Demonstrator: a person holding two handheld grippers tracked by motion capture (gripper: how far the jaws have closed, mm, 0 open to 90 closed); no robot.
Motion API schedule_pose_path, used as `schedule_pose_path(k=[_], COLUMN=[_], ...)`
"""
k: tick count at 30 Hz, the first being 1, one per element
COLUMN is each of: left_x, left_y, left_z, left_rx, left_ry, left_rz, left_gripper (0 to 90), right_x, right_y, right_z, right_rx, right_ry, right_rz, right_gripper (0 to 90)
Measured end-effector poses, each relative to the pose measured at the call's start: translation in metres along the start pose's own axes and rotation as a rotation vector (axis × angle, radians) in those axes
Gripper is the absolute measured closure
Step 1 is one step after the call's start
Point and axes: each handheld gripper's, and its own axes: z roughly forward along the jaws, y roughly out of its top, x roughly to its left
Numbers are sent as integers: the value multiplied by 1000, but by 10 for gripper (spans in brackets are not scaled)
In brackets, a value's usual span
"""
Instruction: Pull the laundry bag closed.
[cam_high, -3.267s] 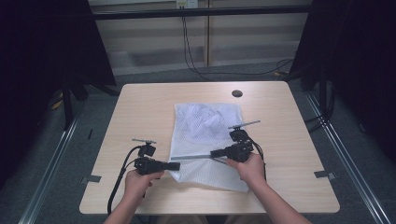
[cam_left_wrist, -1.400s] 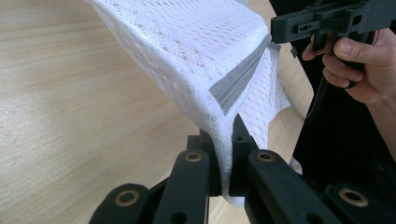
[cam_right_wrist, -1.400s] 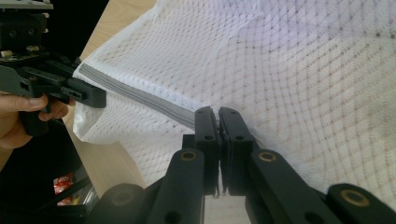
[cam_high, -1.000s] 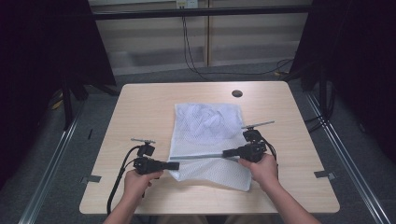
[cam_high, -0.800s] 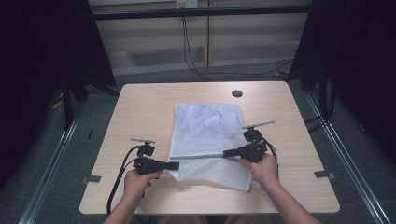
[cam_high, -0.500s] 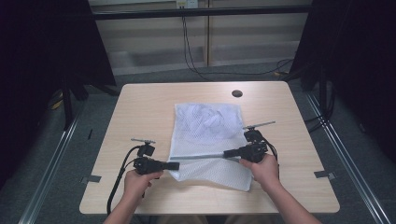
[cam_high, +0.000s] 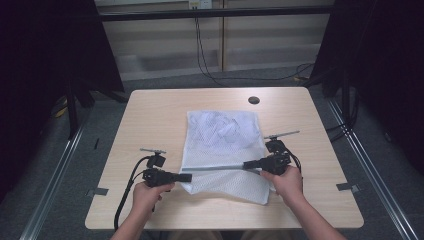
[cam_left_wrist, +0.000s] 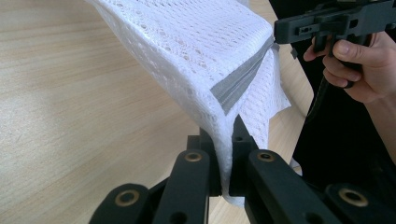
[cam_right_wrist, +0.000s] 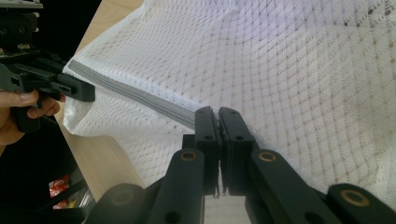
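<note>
A white mesh bag (cam_high: 225, 132) lies on the wooden table (cam_high: 155, 115), its near part lifted. A grey band (cam_high: 215, 168) along the bag's edge runs taut between the two grippers. My left gripper (cam_high: 189, 177) is shut on the band's left end; in the left gripper view the jaws (cam_left_wrist: 224, 140) pinch the mesh (cam_left_wrist: 196, 42) just below the grey band (cam_left_wrist: 240, 79). My right gripper (cam_high: 246, 164) is shut on the right end; in the right gripper view its jaws (cam_right_wrist: 217, 114) clamp the band (cam_right_wrist: 135, 95) against the mesh (cam_right_wrist: 289, 70).
A round black hole (cam_high: 254, 100) sits in the table near its far edge. Bare wood lies left of the bag. Dark curtains and metal floor rails flank the table. Cables trail from both grippers toward the near edge.
Since the earliest frame my right gripper has shifted a little to the right, pulling the grey band straighter. Over the last second nothing has visibly moved.
</note>
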Motion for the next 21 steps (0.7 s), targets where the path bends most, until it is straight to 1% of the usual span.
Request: schedule_pose_path(k=[4,5,7,8,11,12,13,14,15,16,19,20,21], left_x=[1,1,0,1,1,0,0,0,-1,0,0,0,0], left_y=[0,0,0,0,0,0,0,0,0,0,0,0,0], left_z=[-1,-1,0,1,0,0,0,0,0,0,0,0,0], left_rx=[0,3,0,5,3,0,0,0,2,4,4,-1,1], left_ry=[5,-1,1,0,0,1,1,5,-4,1,0,0,-2], left_rz=[4,4,1,8,6,-3,-3,6,-1,12,7,0,5], left_gripper=[891,891,891,891,891,891,891,891,891,891,891,891,891], right_x=[-2,-2,-3,-3,-4,-4,-4,-6,-6,-6,-8,-8,-8], right_y=[-1,-1,-1,-1,-2,-2,-2,-2,-2,-3,-3,-3,-3], right_z=[-1,-1,-2,-3,-3,-3,-3,-4,-4,-4,-6,-6,-7], right_rx=[-2,-2,-4,-2,-3,-3,-3,-2,-2,-6,-5,-5,-7], right_ry=[-6,-4,0,-5,-4,-14,-14,1,1,-1,-13,-13,-8], right_rz=[-4,4,6,6,8,1,1,12,12,9,11,11,10], right_gripper=[869,869,869,869,869,869,869,869,869,869,869,869,869])
